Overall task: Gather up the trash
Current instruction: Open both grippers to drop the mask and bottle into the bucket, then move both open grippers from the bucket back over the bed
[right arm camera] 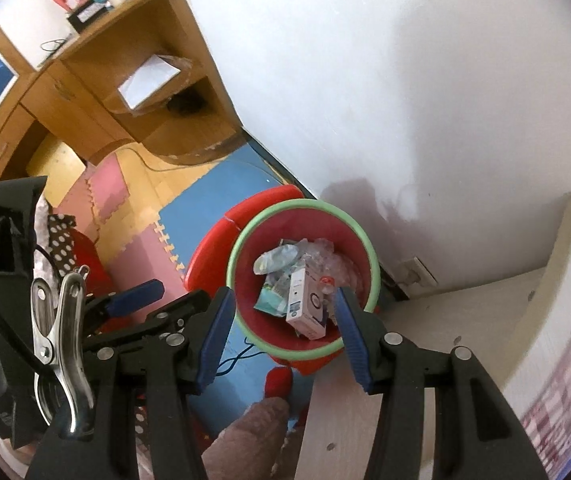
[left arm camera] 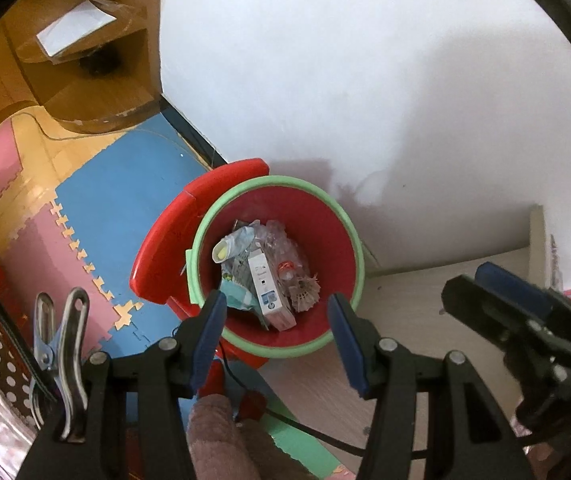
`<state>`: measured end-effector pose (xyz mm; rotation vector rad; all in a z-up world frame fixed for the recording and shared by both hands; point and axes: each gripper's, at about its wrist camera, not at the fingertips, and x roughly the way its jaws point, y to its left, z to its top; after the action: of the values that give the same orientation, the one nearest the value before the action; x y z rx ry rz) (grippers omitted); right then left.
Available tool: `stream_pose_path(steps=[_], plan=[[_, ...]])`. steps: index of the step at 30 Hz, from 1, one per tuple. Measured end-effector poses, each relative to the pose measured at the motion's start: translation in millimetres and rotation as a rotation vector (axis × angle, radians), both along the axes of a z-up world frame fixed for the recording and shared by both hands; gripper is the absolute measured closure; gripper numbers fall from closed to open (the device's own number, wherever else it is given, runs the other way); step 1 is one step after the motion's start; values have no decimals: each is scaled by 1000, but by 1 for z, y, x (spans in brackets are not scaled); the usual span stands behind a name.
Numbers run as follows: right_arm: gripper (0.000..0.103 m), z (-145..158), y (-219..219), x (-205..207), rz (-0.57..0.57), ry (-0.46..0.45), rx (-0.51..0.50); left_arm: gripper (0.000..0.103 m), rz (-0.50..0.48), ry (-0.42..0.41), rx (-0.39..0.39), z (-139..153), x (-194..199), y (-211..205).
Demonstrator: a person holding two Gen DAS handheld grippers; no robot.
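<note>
From my left camera I look almost straight down into a red bin (left arm camera: 325, 220) with a pale green rim, standing on a red stool (left arm camera: 157, 256) against the white wall (left arm camera: 365, 80), with blue and pink foam floor mats (left arm camera: 125, 184) out at nine o'clock from it. The trash sits in the bottom of the bin: a white carton (left arm camera: 269, 288) with dark print lying lengthwise, crumpled clear plastic (left arm camera: 281, 240) at its twelve o'clock, a rolled pale wrapper with a yellowish end (left arm camera: 227, 250) at its ten o'clock, a teal-and-white packet (left arm camera: 237, 296) at its eight o'clock, and a feathered shuttlecock (left arm camera: 305, 290) at its three o'clock. My left gripper (left arm camera: 277, 312) hangs over the near rim with its blue pads spread and nothing between them, so it is released. The right gripper (left arm camera: 485, 284) shows at three o'clock in that view, over a pale wooden surface (left arm camera: 405, 304). From the right camera I see the same bin with the carton (right arm camera: 305, 304) most prominent; the right gripper's jaws are likewise apart and empty above the rim, with the left gripper's blue tip at nine o'clock. A wooden desk (right arm camera: 125, 92) stands at eleven o'clock.
</note>
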<state>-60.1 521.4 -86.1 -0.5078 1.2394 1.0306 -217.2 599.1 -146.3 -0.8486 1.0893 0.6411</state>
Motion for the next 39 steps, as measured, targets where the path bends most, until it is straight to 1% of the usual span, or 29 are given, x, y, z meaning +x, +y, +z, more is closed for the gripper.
stream_pose_path(steps=[9,16,21,25,29,34,39], plan=[[50,44,-23,-26,51,-16,101,47,70,-9,81,54,-33,-25],[50,76,-41,-45,121,-35,179,47,126,-23,145,98,-60,-44],[50,87,-55,-62,164,-32,223,47,171,-27,194,124,-80,-66],[50,94,-68,-74,200,-30,247,47,208,-14,216,136,-95,-85],[50,102,-82,-85,231,-33,261,47,222,-5,230,145,-106,-101],[50,108,-98,-95,250,-38,274,47,223,-10,243,156,-116,-119],[50,114,-119,-106,236,-42,282,47,201,-27,250,165,-128,-139]])
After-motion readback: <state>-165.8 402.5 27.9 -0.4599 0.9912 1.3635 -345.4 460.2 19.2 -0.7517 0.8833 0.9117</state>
